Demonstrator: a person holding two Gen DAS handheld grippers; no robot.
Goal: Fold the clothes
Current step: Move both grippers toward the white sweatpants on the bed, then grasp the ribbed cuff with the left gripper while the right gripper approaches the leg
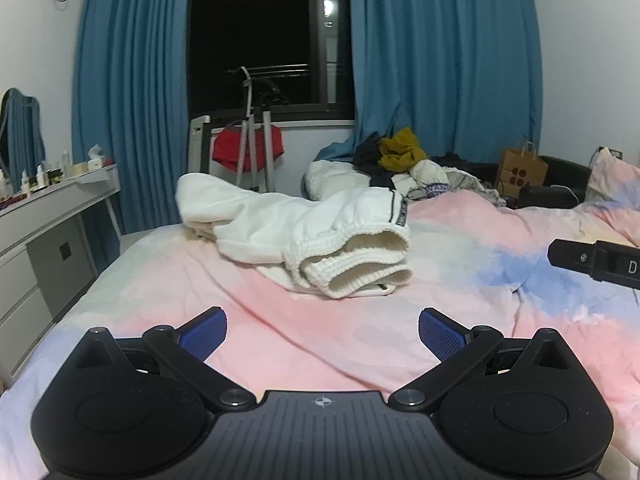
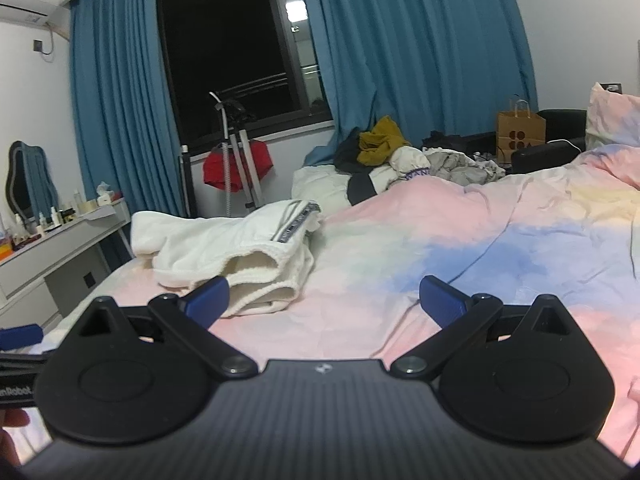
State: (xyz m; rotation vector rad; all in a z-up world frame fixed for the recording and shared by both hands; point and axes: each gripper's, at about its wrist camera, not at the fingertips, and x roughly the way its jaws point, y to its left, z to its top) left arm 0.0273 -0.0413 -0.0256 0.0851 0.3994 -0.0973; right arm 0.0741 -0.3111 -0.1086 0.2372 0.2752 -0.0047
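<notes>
A crumpled white garment (image 1: 304, 236) with ribbed cuffs and a dark striped band lies on the pastel pink and blue bedcover (image 1: 280, 320). It also shows in the right wrist view (image 2: 236, 256), left of centre. My left gripper (image 1: 322, 332) is open and empty, hovering over the cover just short of the garment. My right gripper (image 2: 324, 300) is open and empty, to the right of the garment. Part of the right gripper shows at the right edge of the left wrist view (image 1: 592, 262).
A pile of mixed clothes (image 1: 404, 160) lies at the bed's far end. A grey dresser (image 1: 48, 232) with bottles stands on the left. A stand with a red cloth (image 1: 248, 148) is by the window. A paper bag (image 1: 520, 168) and a pillow (image 2: 612, 120) are far right.
</notes>
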